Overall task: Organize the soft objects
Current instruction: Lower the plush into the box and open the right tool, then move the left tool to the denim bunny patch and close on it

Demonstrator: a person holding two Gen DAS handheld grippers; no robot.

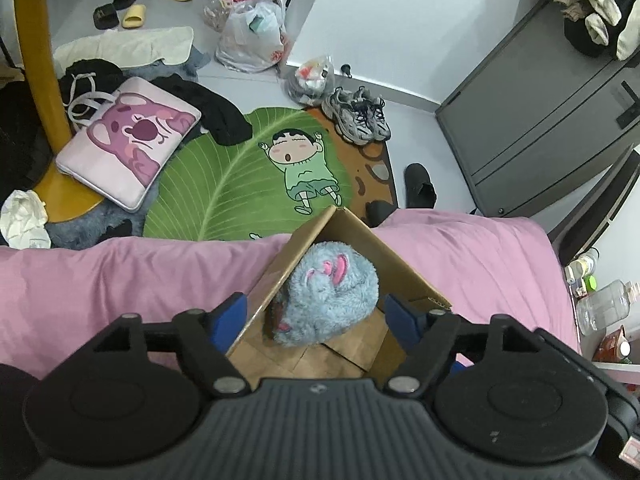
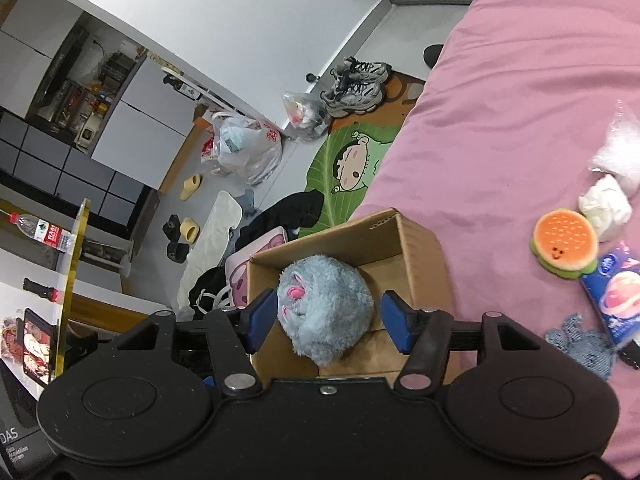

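We start with the bed (image 2: 500, 92), its pink cover carrying everything that matters. Near its floor-side edge stands an open cardboard box (image 2: 416, 240), and inside it lies the blue-grey plush toy (image 2: 332, 312), leaning toward one wall with bare box floor beside it. Further in from that edge, well apart from the box, lie a burger plush (image 2: 566, 242), a white crumpled soft thing (image 2: 608, 208) just beside it, and a small blue knitted toy (image 2: 584, 346).

We judge the blue-grey plush toy light, fluffy and easily squashed; it will not slip or break, and a pinch across its rounded body should hold. The burger plush looks equally soft and light, best taken across its flat faces.

The left gripper (image 1: 318, 312) points steeply down over the box, jaws apart; one pad stands outside the box wall, the other above the interior, neither pressing on the toy. The right gripper (image 2: 328, 320) also angles down, jaws apart on either side of the plush with a gap at each pad, holding nothing.
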